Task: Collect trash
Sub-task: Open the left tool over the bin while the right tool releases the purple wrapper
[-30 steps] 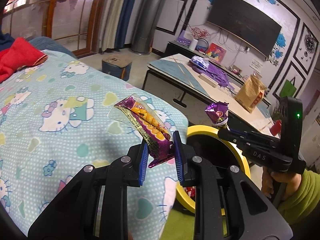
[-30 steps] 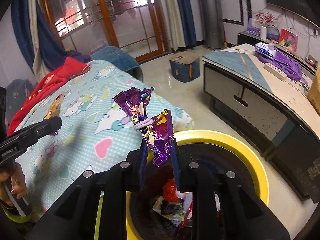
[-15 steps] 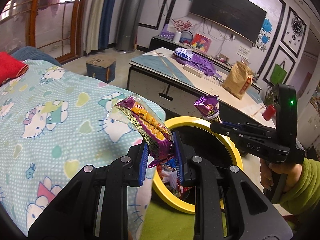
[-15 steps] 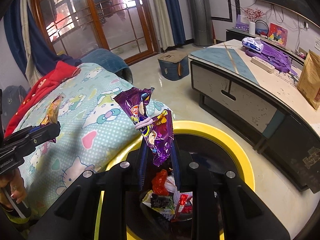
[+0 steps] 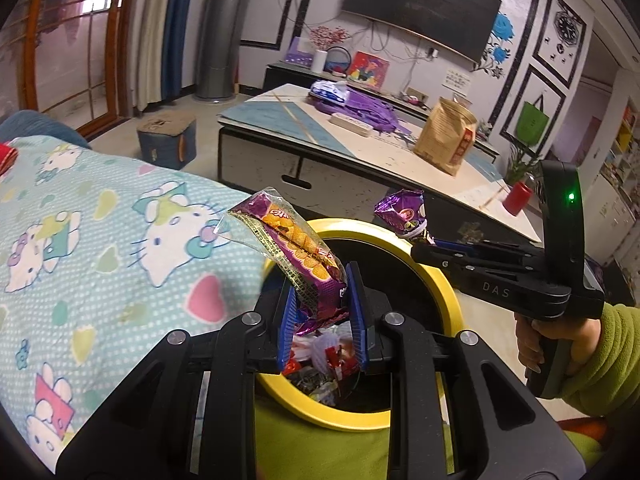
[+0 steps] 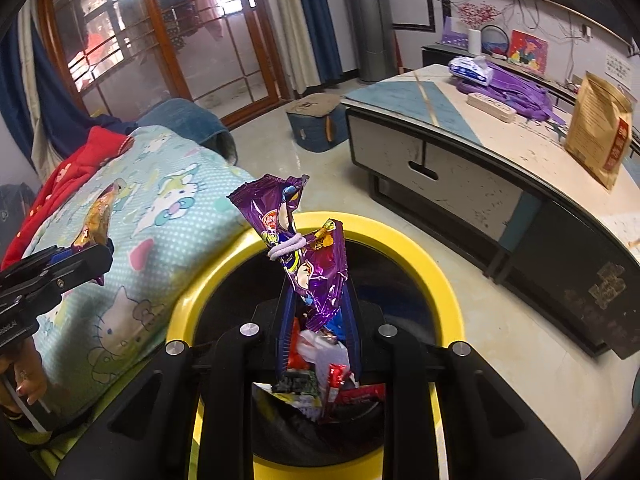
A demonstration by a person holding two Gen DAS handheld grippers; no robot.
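My left gripper [image 5: 320, 280] is shut on a purple snack packet [image 5: 296, 248] printed with orange crackers; it sticks up over the near rim of the yellow-rimmed bin [image 5: 440, 276]. My right gripper [image 6: 318, 292] is shut on a crumpled purple wrapper [image 6: 304, 252] tied with a pale hair band, held above the mouth of the yellow-rimmed bin [image 6: 436, 276]. Several wrappers lie inside the bin. In the left wrist view the right gripper [image 5: 420, 240] reaches in from the right with its purple wrapper [image 5: 402, 210]. The right wrist view shows the left gripper [image 6: 96, 248] at the left edge with its packet [image 6: 98, 216].
A bed with a cartoon-cat sheet [image 5: 100, 240] lies left of the bin, a red cloth [image 6: 84, 160] at its far end. A low table [image 6: 500, 152] beyond the bin carries a brown paper bag [image 6: 600, 132] and purple items. A blue box [image 6: 318, 122] sits on the floor.
Both grippers have moved from beside the bed toward the bin; the bin's mouth now lies right under both held wrappers. Neither grip has altered.
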